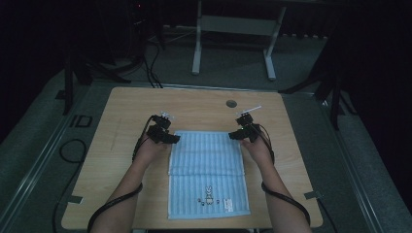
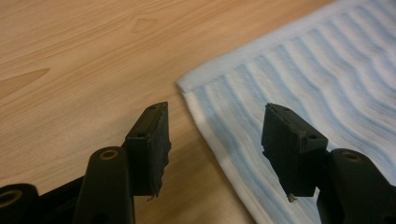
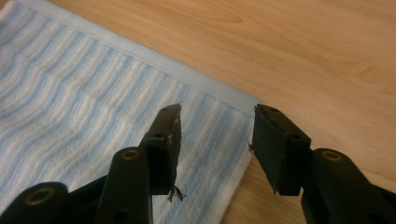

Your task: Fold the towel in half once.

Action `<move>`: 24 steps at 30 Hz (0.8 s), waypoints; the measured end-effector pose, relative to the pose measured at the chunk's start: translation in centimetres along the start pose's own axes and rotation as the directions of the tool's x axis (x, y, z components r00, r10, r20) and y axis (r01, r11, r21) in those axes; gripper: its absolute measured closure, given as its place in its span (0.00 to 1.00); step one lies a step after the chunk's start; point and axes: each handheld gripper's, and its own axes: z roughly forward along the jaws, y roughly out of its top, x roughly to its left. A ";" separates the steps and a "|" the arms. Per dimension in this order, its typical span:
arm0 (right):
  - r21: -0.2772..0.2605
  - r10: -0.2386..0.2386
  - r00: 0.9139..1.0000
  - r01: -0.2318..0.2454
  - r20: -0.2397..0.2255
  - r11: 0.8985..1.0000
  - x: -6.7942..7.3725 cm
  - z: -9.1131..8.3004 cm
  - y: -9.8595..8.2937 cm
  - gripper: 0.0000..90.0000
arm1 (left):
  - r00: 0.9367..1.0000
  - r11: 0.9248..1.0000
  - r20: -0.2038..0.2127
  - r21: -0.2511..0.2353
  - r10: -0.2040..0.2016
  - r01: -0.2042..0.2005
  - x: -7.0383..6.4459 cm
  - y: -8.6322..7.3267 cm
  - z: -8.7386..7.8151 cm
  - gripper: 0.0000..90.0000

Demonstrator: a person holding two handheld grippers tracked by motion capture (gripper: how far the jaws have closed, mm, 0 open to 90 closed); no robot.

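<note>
- A light blue striped towel (image 1: 208, 170) lies flat on the wooden desk (image 1: 126, 104), in the middle and reaching to the near edge, with a crease running across it about halfway down.
- The near half of the towel carries a small rabbit picture (image 1: 209, 195) and a small label (image 1: 228, 204) beside it.
- The left gripper (image 1: 167, 137) sits at the towel's far left corner, held low over the desk by the person's left hand (image 1: 148, 151).
- In the left gripper view its fingers (image 2: 152, 140) stand wide apart and hold nothing; the towel's corner (image 2: 187, 86) lies just ahead of the gap, with one finger over bare wood and the other over the cloth.
- The right gripper (image 1: 241, 135) sits at the towel's far right corner, held by the right hand (image 1: 258, 148).
- In the right gripper view its fingers (image 3: 166, 144) are also wide apart and empty; the towel's hemmed edge (image 3: 140, 53) runs across ahead of them, and the side edge passes between the two fingers.
- A cable (image 1: 284, 196) trails from each gripper back along the forearm.
- A small round hole (image 1: 231, 103) shows in the desk beyond the towel.
</note>
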 end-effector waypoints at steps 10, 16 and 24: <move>0.026 0.076 0.995 -0.078 0.057 0.997 -1.6 3.0 -0.6 0.61 | 1.000 1.000 -0.020 0.028 -0.013 0.013 0.4 -0.2 1.6 0.47; 0.050 0.003 0.996 -0.007 0.085 0.999 -0.5 3.1 -0.4 0.88 | 1.000 1.000 -0.029 0.008 0.003 -0.003 0.4 -0.1 2.3 0.48; 0.065 -0.015 0.998 0.011 0.057 0.998 -0.4 3.1 -0.3 0.93 | 0.997 0.997 0.005 0.005 0.078 -0.078 -1.6 0.7 2.9 0.75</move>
